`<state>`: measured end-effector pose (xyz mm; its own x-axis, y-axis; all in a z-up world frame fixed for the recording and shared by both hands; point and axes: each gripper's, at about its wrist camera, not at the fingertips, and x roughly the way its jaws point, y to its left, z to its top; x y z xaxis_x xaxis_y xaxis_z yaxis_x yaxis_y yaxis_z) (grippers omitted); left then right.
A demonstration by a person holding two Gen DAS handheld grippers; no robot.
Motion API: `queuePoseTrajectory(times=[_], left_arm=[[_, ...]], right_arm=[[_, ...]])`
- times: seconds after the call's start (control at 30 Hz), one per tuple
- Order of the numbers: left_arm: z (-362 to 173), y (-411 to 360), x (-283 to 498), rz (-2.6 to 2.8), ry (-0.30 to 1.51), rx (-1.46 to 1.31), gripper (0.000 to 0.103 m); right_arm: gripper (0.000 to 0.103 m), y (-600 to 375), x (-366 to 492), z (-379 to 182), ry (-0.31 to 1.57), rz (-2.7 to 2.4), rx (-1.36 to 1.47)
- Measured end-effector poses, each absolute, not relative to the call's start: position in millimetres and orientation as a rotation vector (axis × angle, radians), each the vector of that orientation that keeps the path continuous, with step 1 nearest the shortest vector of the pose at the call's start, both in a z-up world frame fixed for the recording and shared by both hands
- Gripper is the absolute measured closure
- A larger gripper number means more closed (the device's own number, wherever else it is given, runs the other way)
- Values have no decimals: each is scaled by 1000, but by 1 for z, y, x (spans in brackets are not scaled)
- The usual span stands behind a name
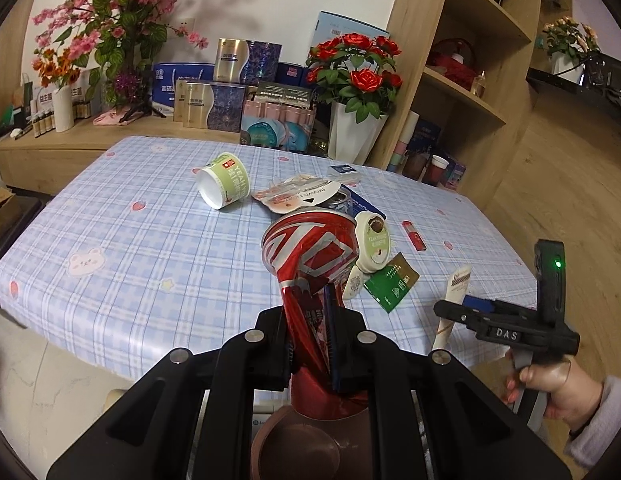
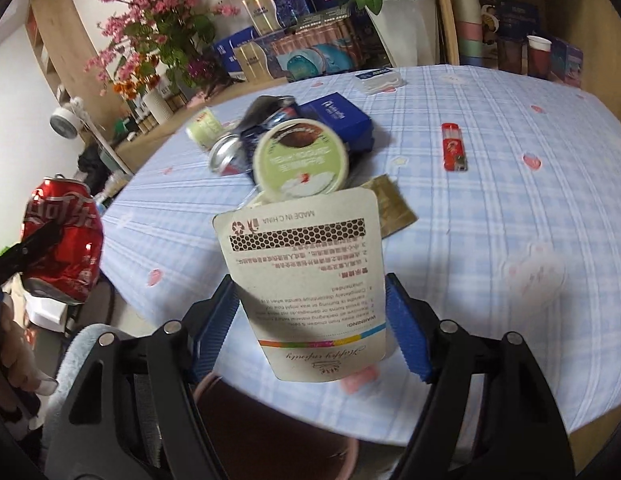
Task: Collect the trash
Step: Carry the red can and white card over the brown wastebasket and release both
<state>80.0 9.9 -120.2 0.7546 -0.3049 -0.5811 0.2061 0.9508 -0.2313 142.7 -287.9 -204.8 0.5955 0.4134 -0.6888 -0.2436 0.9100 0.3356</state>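
Note:
My left gripper is shut on a crushed red cola can, held above a brown bin at the table's near edge. The can also shows at the left of the right wrist view. My right gripper has its jaws apart, and a white card package hangs between them without touching the blue pads; it is falling or loose over the pink-rimmed bin. The right gripper also shows in the left wrist view with the card.
On the checked tablecloth lie a green cup, a green lid, a blue box, a crushed blue can, a red lighter and a gold sachet. Boxes, flowers and shelves stand behind.

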Motion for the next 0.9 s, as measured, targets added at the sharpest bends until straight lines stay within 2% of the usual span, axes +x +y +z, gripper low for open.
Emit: queuePoseTrajectory(times=[0.47,0.9], left_arm=[[-121,19,37,-246,645,-164,90],[-127,19,28,-245,661,-169,90]], right_arm=[[30,-265,65,-234,902,427,316],[29,-252,50,-251,955,409,261]])
